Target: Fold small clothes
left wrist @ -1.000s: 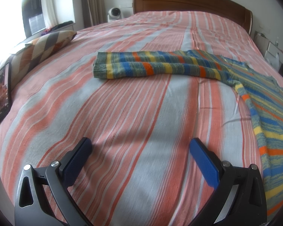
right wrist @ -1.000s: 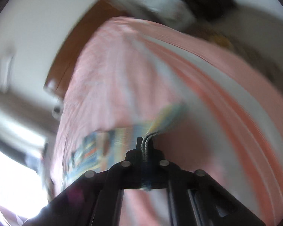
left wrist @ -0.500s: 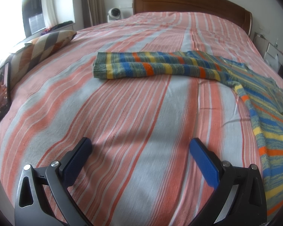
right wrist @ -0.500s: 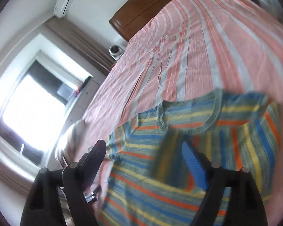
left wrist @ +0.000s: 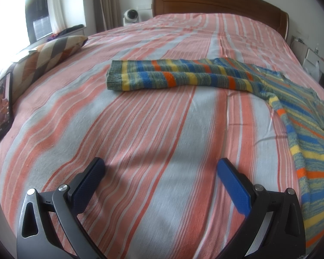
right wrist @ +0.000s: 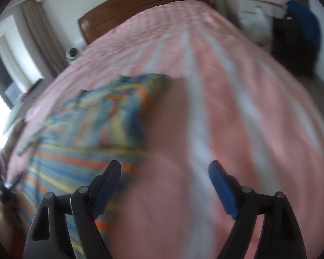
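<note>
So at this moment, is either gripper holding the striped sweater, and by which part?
Nothing is held. The left gripper and the right gripper both stand open over the bed, with the striped sweater lying free.

Left wrist view: sits low over the bed (left wrist: 153,129), facing its headboard (left wrist: 218,2) along open fingers.
Right wrist view: close above the bed, angled down, tilted, blurred.
Shared by the 2 views: striped sweater (left wrist: 183,77), headboard, window side.
</note>
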{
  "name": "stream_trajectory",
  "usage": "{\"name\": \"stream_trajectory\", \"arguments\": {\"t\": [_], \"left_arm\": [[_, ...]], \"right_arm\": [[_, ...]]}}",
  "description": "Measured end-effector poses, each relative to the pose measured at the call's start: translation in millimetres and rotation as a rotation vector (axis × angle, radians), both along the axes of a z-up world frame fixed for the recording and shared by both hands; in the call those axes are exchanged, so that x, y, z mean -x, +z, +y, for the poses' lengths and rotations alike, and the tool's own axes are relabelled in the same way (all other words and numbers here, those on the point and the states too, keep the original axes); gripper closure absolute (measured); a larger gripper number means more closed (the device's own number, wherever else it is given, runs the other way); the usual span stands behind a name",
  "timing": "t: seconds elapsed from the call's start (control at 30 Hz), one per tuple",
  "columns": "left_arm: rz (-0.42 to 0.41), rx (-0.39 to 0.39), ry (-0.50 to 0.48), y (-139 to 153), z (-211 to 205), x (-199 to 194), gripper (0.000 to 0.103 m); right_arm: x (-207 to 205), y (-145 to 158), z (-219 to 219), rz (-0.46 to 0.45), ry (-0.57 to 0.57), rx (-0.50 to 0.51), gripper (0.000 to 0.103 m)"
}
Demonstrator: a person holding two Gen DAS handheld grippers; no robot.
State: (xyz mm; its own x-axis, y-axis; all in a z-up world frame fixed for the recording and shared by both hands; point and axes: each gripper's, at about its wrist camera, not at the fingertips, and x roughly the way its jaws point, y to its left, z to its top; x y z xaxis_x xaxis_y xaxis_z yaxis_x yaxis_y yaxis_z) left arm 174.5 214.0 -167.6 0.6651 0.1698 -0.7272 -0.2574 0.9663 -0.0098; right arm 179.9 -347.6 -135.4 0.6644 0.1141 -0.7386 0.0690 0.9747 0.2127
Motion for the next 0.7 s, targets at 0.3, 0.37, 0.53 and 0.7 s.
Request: {"name": "stream_trajectory", "arguments": {"t": [0.3, 0.37, 0.53, 0.7], "left_arm": [[0.0, -0.005, 0.001, 0.2, -0.7, -0.2, 0.0], [-0.001, -0.005, 0.001, 0.4, 1.9, -1.2, 0.0], [-0.001, -0.005, 0.0, -0.1, -2.1, 0.1, 0.0], [-0.001, -0.006, 0.001, -0.5, -1.6, -0.4, 0.0]], "right_arm": [[54.1, -15.5, -35.3, -0.066, -0.051, 0.114, 0.02], [52.3, -19.1, -31.7, -0.076, -0.05, 0.128, 0.018], [49.3, -29.0, -29.7, -0.082, -0.04, 0.126, 0.013], [49.1, -32.5, -34.1, -0.086, -0.032, 0.09, 0.011]]}}
